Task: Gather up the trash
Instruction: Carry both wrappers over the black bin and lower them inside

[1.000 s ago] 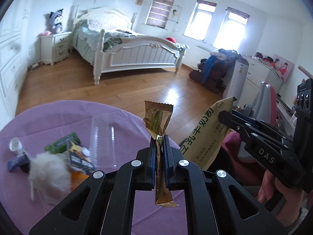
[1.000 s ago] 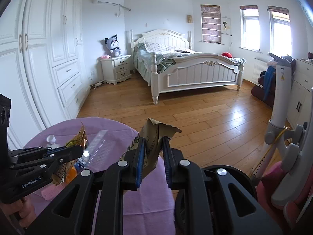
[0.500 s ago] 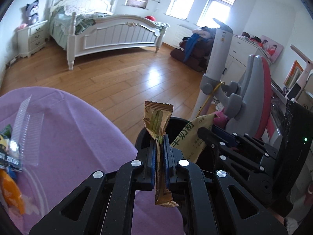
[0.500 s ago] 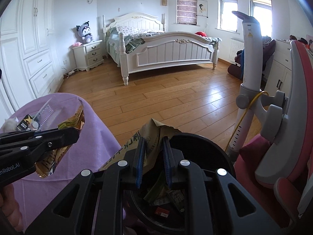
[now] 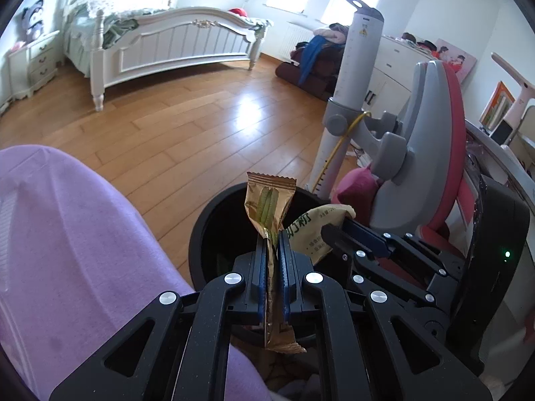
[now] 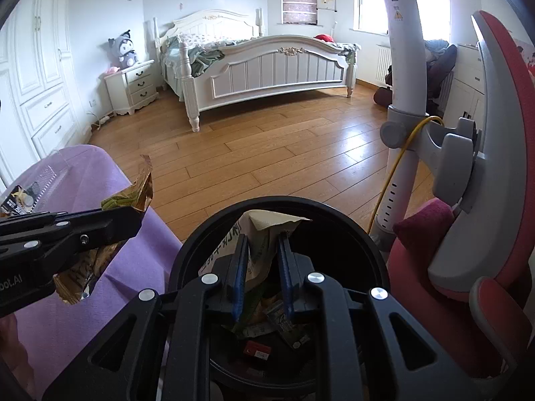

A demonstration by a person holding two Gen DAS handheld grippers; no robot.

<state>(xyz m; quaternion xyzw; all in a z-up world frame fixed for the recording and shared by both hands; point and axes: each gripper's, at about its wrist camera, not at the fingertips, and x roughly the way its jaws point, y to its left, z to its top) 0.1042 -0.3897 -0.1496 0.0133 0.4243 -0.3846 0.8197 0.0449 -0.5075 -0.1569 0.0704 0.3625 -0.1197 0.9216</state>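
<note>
A gold snack wrapper [image 5: 269, 207] is pinched between the blue pads of the left gripper [image 5: 271, 254], whose jaws are almost fully closed on its crimped middle. The wrapper's upper part fans out above the fingertips, and its lower end hangs below them, where it partly covers whatever lies underneath. In the right wrist view the same wrapper [image 6: 128, 197] shows only in part, its middle hidden behind the black finger of the left gripper [image 6: 123, 220], which reaches in from the left edge.

The right gripper [image 6: 262, 250] is closed to a narrow gap on a tan paper pouch [image 6: 264, 234] with green printing; the pouch is creased between the pads, and its lower part is lost behind the fingers. From the left wrist view only the pouch's rounded top [image 5: 314, 230] shows beyond the right gripper [image 5: 329, 234], and the print is cut off and hard to read.

Both grippers hover over the mouth of a round black bin [image 6: 354, 224] standing on the wooden floor [image 6: 267, 153]. Crumpled packets lie dim at its bottom, largely masked by the right gripper's body. The bin's near rim is cut off in both views.

Just beside the bin on the left is a table under a purple cloth [image 5: 67, 234]. A clear plastic tray [image 6: 50, 173] lies at the cloth's far corner, with a dark packet [image 6: 16, 200] near it, both cropped at the frame edge. On the right stand a grey and red chair [image 6: 485, 167] and a white pole [image 6: 404, 67].
</note>
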